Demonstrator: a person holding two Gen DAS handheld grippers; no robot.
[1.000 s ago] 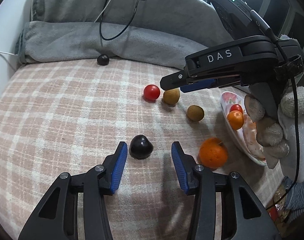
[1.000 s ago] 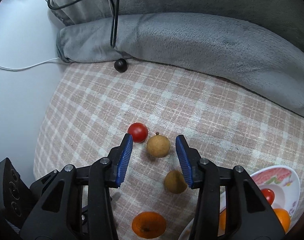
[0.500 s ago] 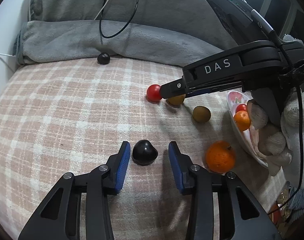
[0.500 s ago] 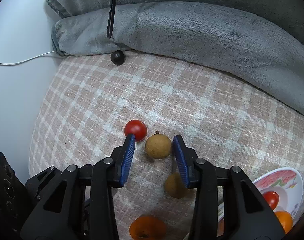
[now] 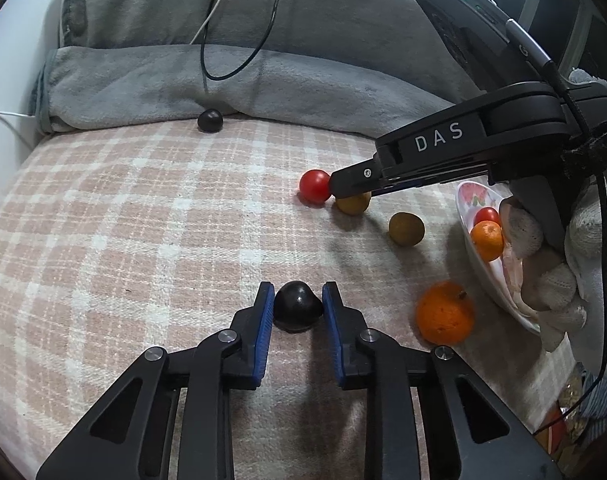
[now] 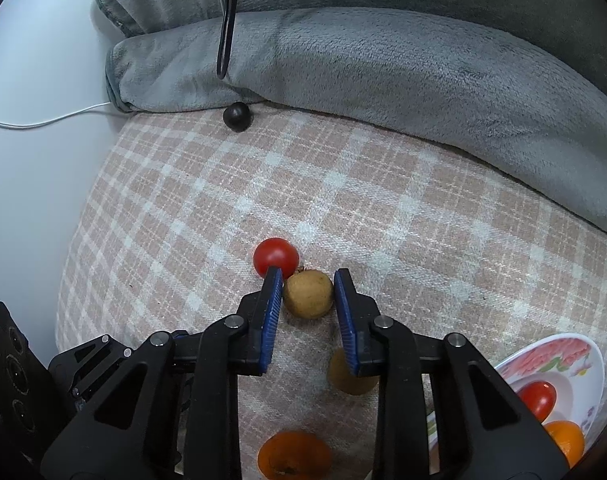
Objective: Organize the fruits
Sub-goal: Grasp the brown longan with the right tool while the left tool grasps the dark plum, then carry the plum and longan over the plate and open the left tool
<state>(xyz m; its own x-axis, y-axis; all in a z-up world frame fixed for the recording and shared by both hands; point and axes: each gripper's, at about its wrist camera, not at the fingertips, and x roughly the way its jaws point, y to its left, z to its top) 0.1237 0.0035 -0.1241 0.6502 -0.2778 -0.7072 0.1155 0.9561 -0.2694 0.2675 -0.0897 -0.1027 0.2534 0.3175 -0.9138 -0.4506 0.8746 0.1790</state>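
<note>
Both grasps are being made at once. The left gripper (image 5: 298,309) has just been closing, and its blue fingers (image 5: 264,320) now pinch the dark pointed fruit (image 5: 297,311) lying on the plaid bed cover (image 5: 123,216). The right gripper (image 6: 308,295) has likewise just been closing and clamps the brown longan (image 6: 308,294); a red cherry tomato (image 6: 276,257) sits touching its left finger at 11 o'clock of the longan.

Next, I judge, each fruit must be lifted straight up without nudging its neighbours, then carried to the floral dish (image 5: 469,200) at 3 o'clock in the left view, which already holds a tomato and a small orange.

A second longan (image 5: 406,229) and a larger orange (image 5: 444,312) remain loose near the dish, another dark fruit (image 5: 210,120) far off at 12 o'clock against the grey blanket (image 5: 263,80). Cables hang over the blanket; a pale wall borders the bed at 9 o'clock.
</note>
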